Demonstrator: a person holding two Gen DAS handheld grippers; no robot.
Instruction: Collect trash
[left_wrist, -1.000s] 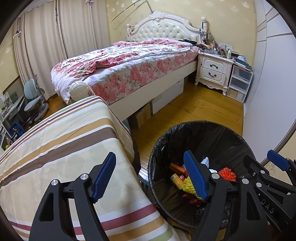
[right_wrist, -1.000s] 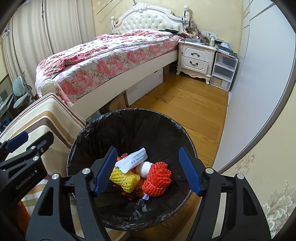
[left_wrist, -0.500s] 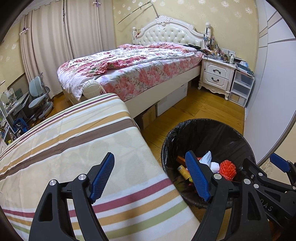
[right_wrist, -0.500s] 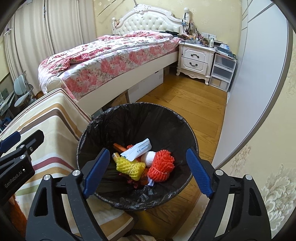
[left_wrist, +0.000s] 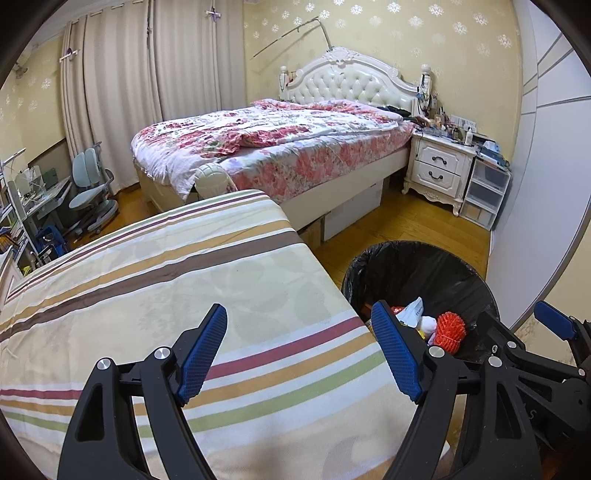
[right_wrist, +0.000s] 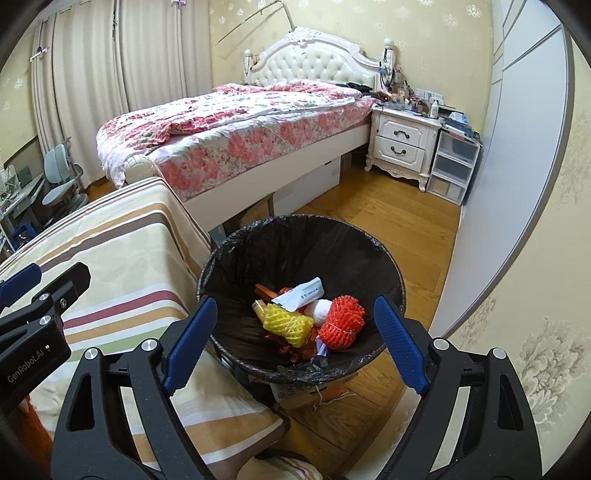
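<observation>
A bin lined with a black bag (right_wrist: 373, 247) (left_wrist: 458, 273) stands on the wooden floor beside a striped bedcover. Inside lie an orange foam net (right_wrist: 341, 321) (left_wrist: 448, 328), a yellow foam net (right_wrist: 286, 321), a white wrapper (right_wrist: 303, 293) and other scraps. My right gripper (right_wrist: 293, 338) hangs open above the bin's near rim, nothing between its blue pads. My left gripper (left_wrist: 299, 350) is open and empty over the striped cover, left of the bin. Each gripper shows at the edge of the other's view.
The striped bedcover (left_wrist: 166, 295) fills the left foreground. Behind it stands a bed with a floral quilt (left_wrist: 280, 147), a white nightstand (left_wrist: 439, 166), plastic drawers (left_wrist: 484, 192) and a grey wardrobe door (right_wrist: 517, 166). A cardboard box (right_wrist: 310, 391) lies under the bin. Chairs (left_wrist: 88, 184) stand far left.
Both grippers have pulled back and risen, so the bin looks smaller and farther. The right jaws have spread wider. The trash in the bin lies unmoved.
</observation>
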